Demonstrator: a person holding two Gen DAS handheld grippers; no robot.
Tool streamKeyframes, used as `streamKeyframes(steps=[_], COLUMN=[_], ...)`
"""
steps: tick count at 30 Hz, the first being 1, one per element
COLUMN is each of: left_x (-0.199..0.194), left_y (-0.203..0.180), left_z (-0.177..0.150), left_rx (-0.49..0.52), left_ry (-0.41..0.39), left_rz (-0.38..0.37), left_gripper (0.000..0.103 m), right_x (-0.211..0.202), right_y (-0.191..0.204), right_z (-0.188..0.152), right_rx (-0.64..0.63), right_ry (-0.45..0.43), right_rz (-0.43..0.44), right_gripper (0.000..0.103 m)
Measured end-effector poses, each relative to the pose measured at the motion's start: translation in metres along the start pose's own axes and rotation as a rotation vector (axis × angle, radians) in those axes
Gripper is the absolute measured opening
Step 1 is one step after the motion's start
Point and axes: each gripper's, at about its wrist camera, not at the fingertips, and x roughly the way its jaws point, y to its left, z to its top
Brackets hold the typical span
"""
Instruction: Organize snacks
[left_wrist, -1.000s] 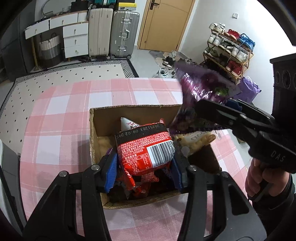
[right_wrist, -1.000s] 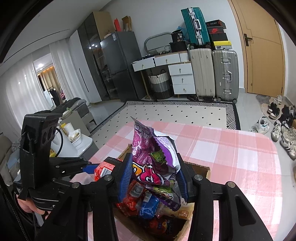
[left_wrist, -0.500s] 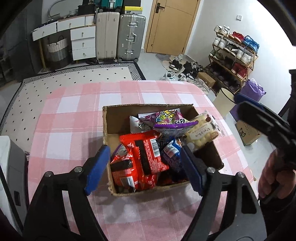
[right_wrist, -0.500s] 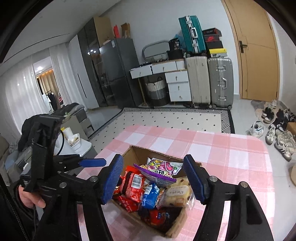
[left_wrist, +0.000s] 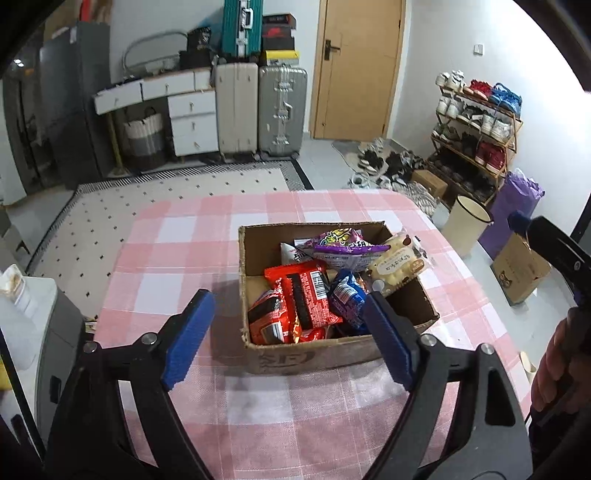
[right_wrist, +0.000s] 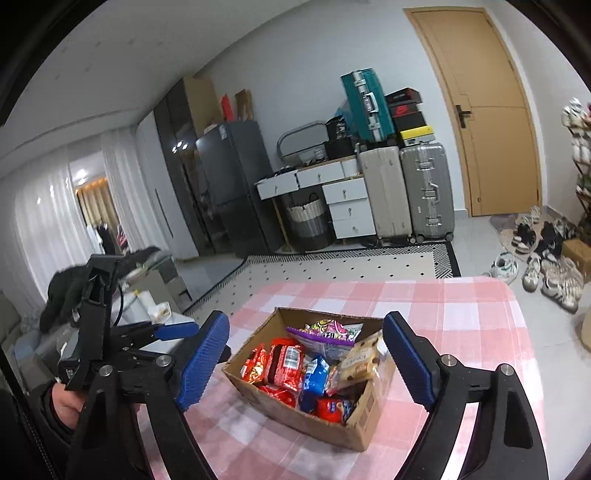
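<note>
A cardboard box (left_wrist: 255, 273) sits on the pink checked table (left_wrist: 177, 258), filled with snack packs: a red pack (left_wrist: 303, 295), a purple pack (left_wrist: 343, 247), a blue pack (left_wrist: 347, 299) and a cream biscuit pack (left_wrist: 397, 262). My left gripper (left_wrist: 291, 339) is open and empty, raised in front of the box. My right gripper (right_wrist: 306, 363) is open and empty, held back above the box (right_wrist: 354, 413); the red pack (right_wrist: 284, 363) and purple pack (right_wrist: 325, 334) show there too. The left gripper also shows in the right wrist view (right_wrist: 173, 332).
A white side unit (left_wrist: 33, 332) stands left of the table. Suitcases (left_wrist: 258, 107), drawers, a door and a shoe rack (left_wrist: 476, 125) line the far walls. A bin (left_wrist: 467, 229) and a cardboard box (left_wrist: 521, 269) stand on the floor at right.
Both grippers let go of their packs, the red one from the left and the purple one from the right. Both opened and pulled up and back from the box.
</note>
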Motion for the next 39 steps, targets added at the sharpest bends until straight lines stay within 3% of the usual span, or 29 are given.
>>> streamKeyframes(steps=[11, 16, 22, 24, 28, 39], left_x=[-0.049, -0.065, -0.074, -0.076, -0.078, -0.054], left_y=[-0.006, 0.007, 0.023, 0.025, 0.03, 0.044], left_z=[-0.031, -0.046, -0.066, -0.074, -0.091, -0.132], left_rx=[0.005, -0.039, -0.086, -0.082, -0.058, -0.096], left_ry=[-0.093, -0.149, -0.223, -0.251, -0.333, -0.402], left_rz=[0.061, 0.107, 0.146, 0.165, 0.202, 0.188], left_gripper=[0.084, 0.086, 0.092, 0.103, 0.103, 0.103], right_x=[-0.056, -0.076, -0.094, -0.096, -0.1, -0.088], right_y=[0.003, 0.012, 0.023, 0.025, 0.024, 0.014], right_z=[-0.038, -0.055, -0.074, -0.081, -0.098, -0.152], right_rx=[0.087, 0.006, -0.064, -0.092, -0.14, -0.225], right_ry=[-0.173, -0.249, -0.337, -0.335, -0.33, -0.286], right_rz=[-0.151, -0.246, -0.281, -0.307, -0.351, -0.397], right_gripper=[0.091, 0.093, 0.093, 0.093, 0.093, 0.093])
